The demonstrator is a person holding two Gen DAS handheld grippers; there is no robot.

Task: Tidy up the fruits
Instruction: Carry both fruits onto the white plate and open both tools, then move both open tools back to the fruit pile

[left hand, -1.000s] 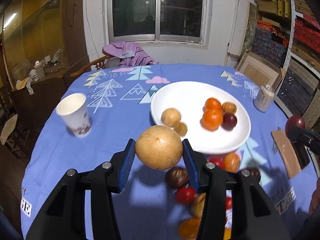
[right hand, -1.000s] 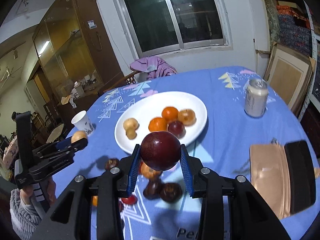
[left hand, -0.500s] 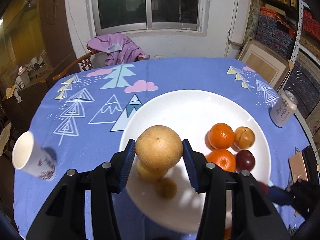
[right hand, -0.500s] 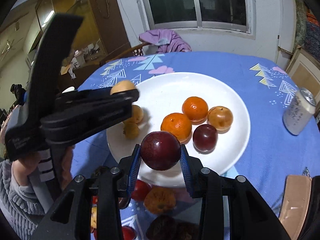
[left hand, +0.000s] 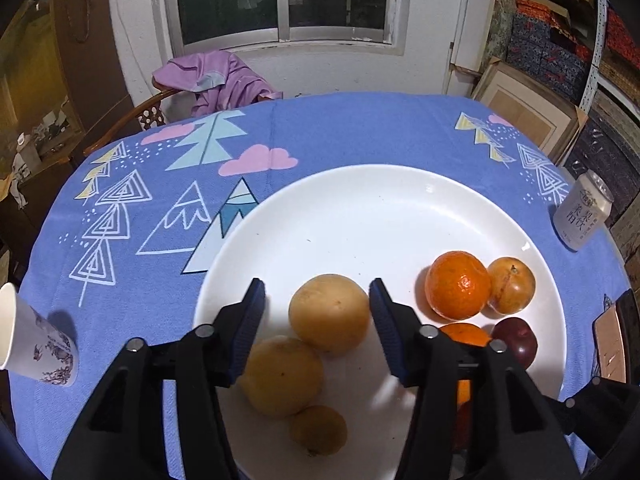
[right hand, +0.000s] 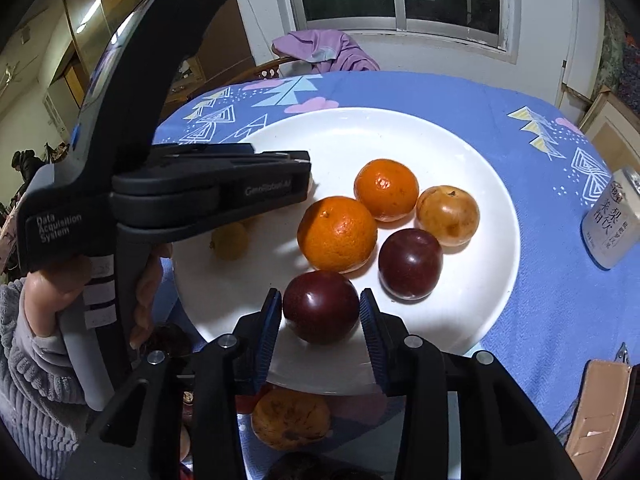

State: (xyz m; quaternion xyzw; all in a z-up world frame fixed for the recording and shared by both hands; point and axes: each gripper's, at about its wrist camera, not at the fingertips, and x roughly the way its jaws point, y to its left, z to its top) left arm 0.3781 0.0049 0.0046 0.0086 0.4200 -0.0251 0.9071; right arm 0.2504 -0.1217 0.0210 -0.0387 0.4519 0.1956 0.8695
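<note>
A white plate [left hand: 360,208] holds two oranges [right hand: 338,234], an amber fruit [right hand: 448,216] and a dark plum [right hand: 410,264]. My left gripper [left hand: 316,286] hangs low over the plate's near left part, its jaws opening. A round tan fruit [left hand: 329,314] rests on the plate between the pads with a gap on each side, beside two yellow fruits [left hand: 280,376]. My right gripper [right hand: 318,300] is at the plate's near edge [right hand: 400,136], jaws opening; a dark red plum [right hand: 320,306] sits on the plate between its pads, which barely clear it. The left gripper [right hand: 306,176] shows side-on there.
A drink can [left hand: 582,216] stands right of the plate and a paper cup [left hand: 28,340] at the left edge. Loose fruit [right hand: 292,420] lies on the blue cloth in front of the plate. A brown flat case [right hand: 600,400] lies at the right. A chair with purple clothing [left hand: 216,76] stands behind the table.
Both grippers came forward over the plate and sank. The left jaws have parted from the tan fruit, which now lies on the plate. The right gripper's plum has come down onto the plate.
</note>
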